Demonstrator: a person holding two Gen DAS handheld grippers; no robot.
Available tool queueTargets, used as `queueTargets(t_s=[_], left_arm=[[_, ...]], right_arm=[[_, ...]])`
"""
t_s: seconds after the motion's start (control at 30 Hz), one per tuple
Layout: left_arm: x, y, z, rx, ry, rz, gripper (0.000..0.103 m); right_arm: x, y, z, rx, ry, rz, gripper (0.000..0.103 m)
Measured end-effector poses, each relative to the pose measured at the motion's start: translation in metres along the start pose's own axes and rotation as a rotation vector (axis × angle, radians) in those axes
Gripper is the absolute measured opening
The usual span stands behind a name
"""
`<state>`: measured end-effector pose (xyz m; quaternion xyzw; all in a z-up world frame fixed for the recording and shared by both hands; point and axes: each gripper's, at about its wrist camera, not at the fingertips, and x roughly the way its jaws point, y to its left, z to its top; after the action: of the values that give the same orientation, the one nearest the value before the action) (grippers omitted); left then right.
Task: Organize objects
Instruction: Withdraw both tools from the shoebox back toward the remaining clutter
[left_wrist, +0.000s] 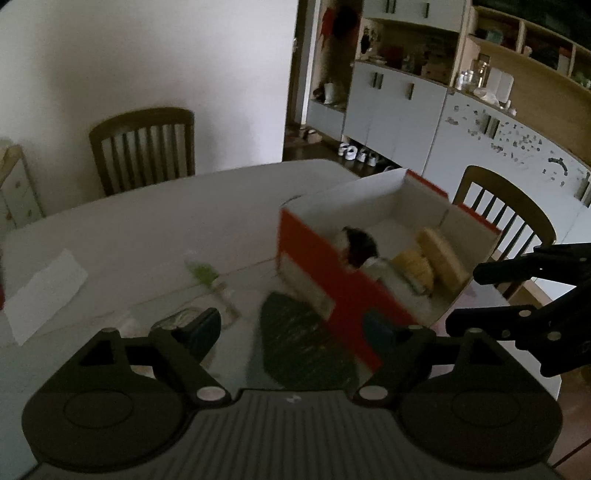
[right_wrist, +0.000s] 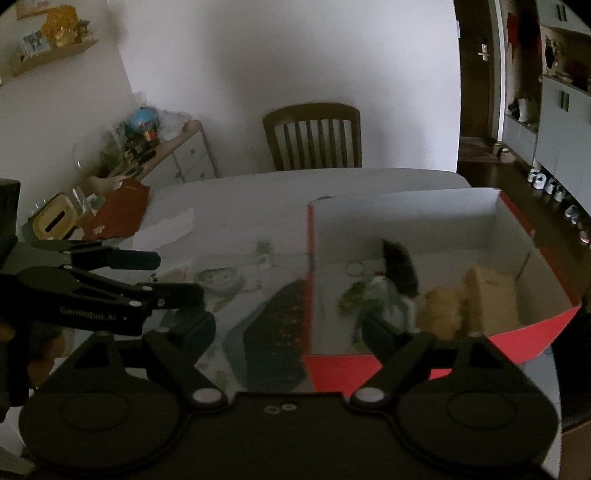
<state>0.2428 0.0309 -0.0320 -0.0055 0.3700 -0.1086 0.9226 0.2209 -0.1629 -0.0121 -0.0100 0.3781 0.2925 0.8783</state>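
A red and white cardboard box stands open on the table. Inside lie a dark furry thing, a green leafy thing, a yellow ribbed item and a tan block. My left gripper is open and empty over the table left of the box; it also shows in the right wrist view. My right gripper is open and empty at the box's near left corner; it also shows in the left wrist view.
A dark leaf-shaped mat lies beside the box. A green sprig, a white sheet and a round pale dish lie on the table. Chairs stand around. A cluttered sideboard is at left.
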Motion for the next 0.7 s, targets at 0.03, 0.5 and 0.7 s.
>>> queueTargets(t_s=[0.03,0.5,0.7], left_arm=[[-0.001,0.007,-0.004,-0.006,0.004,0.001,0.085],[-0.004,0.102,-0.051,-0.065,0.014,0.057,0.102],[0.006,0.14,-0.064,-0.066,0.026,0.09,0.102]], right_arm=[[0.004,0.006,0.0,-0.002,0.009,0.001,0.087],[0.05,0.068,0.003,-0.033,0.094,-0.009,0.087],[0.076,0.088,0.014,-0.054,0.12,-0.009,0.087]])
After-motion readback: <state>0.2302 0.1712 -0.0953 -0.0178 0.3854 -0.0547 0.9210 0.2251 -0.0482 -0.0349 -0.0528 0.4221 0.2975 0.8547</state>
